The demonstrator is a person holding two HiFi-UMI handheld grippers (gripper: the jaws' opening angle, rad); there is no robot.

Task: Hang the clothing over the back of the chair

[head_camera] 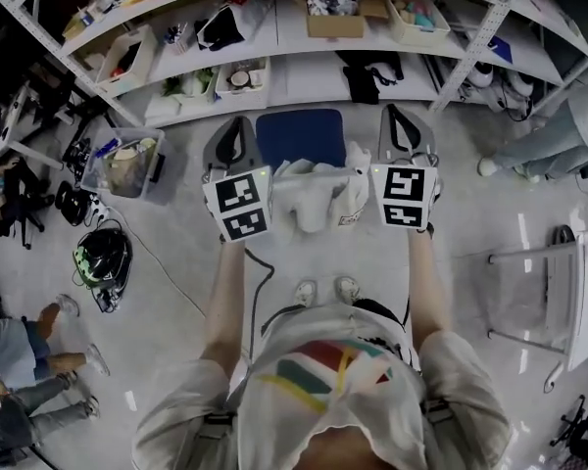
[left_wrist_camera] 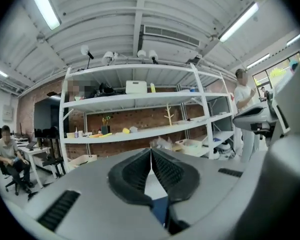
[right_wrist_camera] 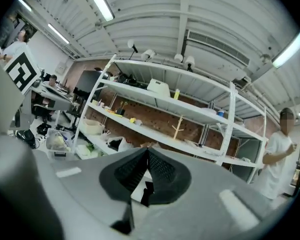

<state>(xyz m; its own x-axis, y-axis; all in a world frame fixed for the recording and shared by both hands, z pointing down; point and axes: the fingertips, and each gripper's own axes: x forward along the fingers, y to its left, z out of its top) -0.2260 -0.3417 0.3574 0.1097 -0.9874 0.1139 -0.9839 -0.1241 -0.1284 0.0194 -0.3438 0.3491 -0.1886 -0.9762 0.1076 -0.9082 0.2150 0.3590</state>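
A white garment (head_camera: 314, 199) hangs bunched between my two grippers, over the blue chair (head_camera: 299, 137) that stands in front of my feet. My left gripper (head_camera: 237, 130) is raised and roughly level, its jaws meeting at the tips (left_wrist_camera: 151, 150), with a sliver of white cloth (left_wrist_camera: 152, 184) behind them. My right gripper (head_camera: 404, 116) is held at the same height, jaws also together (right_wrist_camera: 148, 149), with white fabric (right_wrist_camera: 132, 188) showing in the gap. How much cloth each one pinches is hidden by the gripper bodies.
White shelving (head_camera: 274, 57) with bins and boxes runs behind the chair. A clear bin (head_camera: 127, 160) and a dark helmet (head_camera: 103, 258) sit on the floor at left, near seated people (head_camera: 20, 360). A person (head_camera: 559, 135) and a metal rack (head_camera: 568, 292) are at right.
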